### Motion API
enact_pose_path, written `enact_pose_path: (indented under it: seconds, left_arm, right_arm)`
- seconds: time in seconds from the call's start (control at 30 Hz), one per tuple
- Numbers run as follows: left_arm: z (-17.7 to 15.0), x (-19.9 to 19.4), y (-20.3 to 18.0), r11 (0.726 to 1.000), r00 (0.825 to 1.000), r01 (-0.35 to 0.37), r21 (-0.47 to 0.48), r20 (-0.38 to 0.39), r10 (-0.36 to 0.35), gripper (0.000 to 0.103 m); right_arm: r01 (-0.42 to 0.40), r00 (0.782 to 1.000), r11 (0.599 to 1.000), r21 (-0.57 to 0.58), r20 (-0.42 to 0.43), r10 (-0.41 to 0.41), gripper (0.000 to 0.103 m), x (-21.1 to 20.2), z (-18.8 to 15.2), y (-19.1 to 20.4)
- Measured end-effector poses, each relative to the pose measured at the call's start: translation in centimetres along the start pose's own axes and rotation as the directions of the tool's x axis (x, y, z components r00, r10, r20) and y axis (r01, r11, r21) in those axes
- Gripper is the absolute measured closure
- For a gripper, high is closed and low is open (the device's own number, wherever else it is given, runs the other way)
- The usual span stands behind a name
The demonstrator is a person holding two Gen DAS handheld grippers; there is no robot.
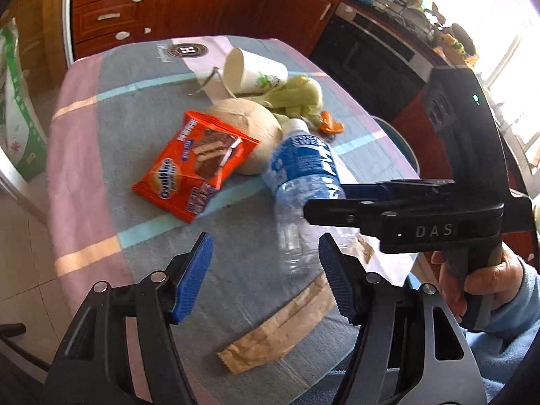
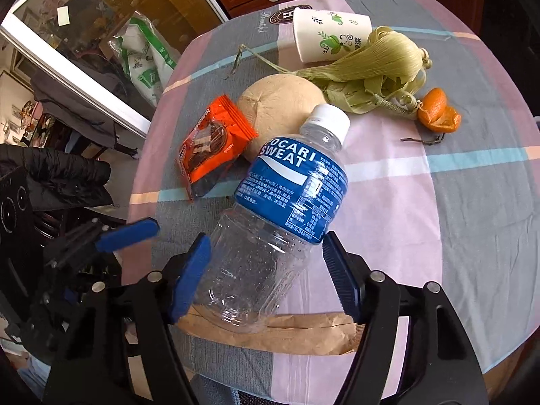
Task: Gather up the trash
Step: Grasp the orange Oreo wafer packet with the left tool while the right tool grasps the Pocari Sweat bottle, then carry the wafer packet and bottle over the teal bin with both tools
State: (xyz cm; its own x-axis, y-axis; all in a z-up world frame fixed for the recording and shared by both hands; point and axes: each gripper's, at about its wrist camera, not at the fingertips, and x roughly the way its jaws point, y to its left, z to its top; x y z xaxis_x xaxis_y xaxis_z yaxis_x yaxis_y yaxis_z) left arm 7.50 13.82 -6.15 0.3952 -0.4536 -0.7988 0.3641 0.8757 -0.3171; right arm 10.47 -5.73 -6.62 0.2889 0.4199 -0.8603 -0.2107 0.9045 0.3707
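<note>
A clear Pocari Sweat bottle (image 2: 293, 182) with a blue label and white cap lies tilted on the round table. My right gripper (image 2: 266, 276) is shut on its clear lower body, one blue pad on each side. In the left wrist view the same bottle (image 1: 300, 175) looks blurred, with my right gripper (image 1: 324, 199) reaching in from the right. My left gripper (image 1: 265, 280) stands open above a flat brown paper bag (image 1: 280, 324), pressing on nothing. An orange Ovaltine wrapper (image 1: 192, 172) leans on a round tan husk (image 1: 249, 125).
A tipped paper cup (image 2: 327, 33), pale green corn husks (image 2: 371, 71), an orange peel (image 2: 438, 111) and a small twig (image 2: 422, 140) lie further back on the checked tablecloth (image 2: 472, 202). Wooden cabinets (image 1: 135, 6) stand behind. A person's hand (image 1: 482, 276) holds the right gripper's handle.
</note>
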Motion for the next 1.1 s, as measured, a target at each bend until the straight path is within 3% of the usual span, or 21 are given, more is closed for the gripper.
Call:
enact_pose_path:
  seconds: [0.13,0.27,0.57,0.6,0.67,0.77,0.83,0.97,1.03,1.1]
  left_arm:
    - [1.0,0.6,1.8,0.994,0.994,-0.109,-0.017,0.007,0.109,0.034]
    - [2.2,2.7,2.3,0.985,0.985,-0.170,0.034,-0.015,0.171,0.034]
    - [3.7,5.7,3.1,0.959,0.966,-0.250,0.136,-0.028,0.256,0.034]
    - [3.8,5.6,3.1,0.958,0.967,-0.250,0.140,-0.019,0.255,0.039]
    - [3.9,5.4,3.0,0.960,0.970,-0.238,0.146,-0.023,0.244,0.067]
    - [3.8,5.3,2.9,0.957,0.967,-0.247,0.151,-0.023,0.254,0.092]
    - [3.8,5.2,3.0,0.957,0.965,-0.254,0.143,-0.026,0.260,0.099]
    - [4.0,5.0,3.0,0.955,0.960,-0.276,0.113,-0.020,0.280,0.102]
    - [4.0,4.6,3.1,0.956,0.959,-0.281,0.087,-0.016,0.284,0.102]
    - [3.9,4.1,3.1,0.957,0.959,-0.281,0.075,-0.010,0.282,0.103]
  right_arm:
    - [0.030,0.999,0.999,0.014,0.031,-0.030,0.045,-0.8,0.3,-1.1]
    - [0.068,0.997,0.998,0.017,0.035,-0.069,0.045,-1.1,0.6,-1.8]
    - [0.134,0.990,0.991,0.006,0.045,-0.134,0.045,-1.4,0.8,-2.6]
    - [0.129,0.991,0.992,0.010,0.042,-0.129,0.044,-1.3,0.8,-2.7]
    - [0.116,0.993,0.993,0.020,0.034,-0.116,0.041,-1.0,0.9,-2.8]
    - [0.107,0.994,0.993,0.042,0.016,-0.108,0.034,-0.3,0.9,-3.1]
    - [0.094,0.996,0.994,0.060,0.003,-0.094,0.032,0.2,0.9,-3.3]
    - [0.074,0.997,0.993,0.090,-0.018,-0.072,0.032,1.3,0.7,-3.7]
    - [0.054,0.999,0.994,0.095,-0.012,-0.053,0.039,1.4,0.5,-3.8]
    - [0.053,0.999,0.994,0.093,-0.005,-0.053,0.040,1.2,0.4,-3.9]
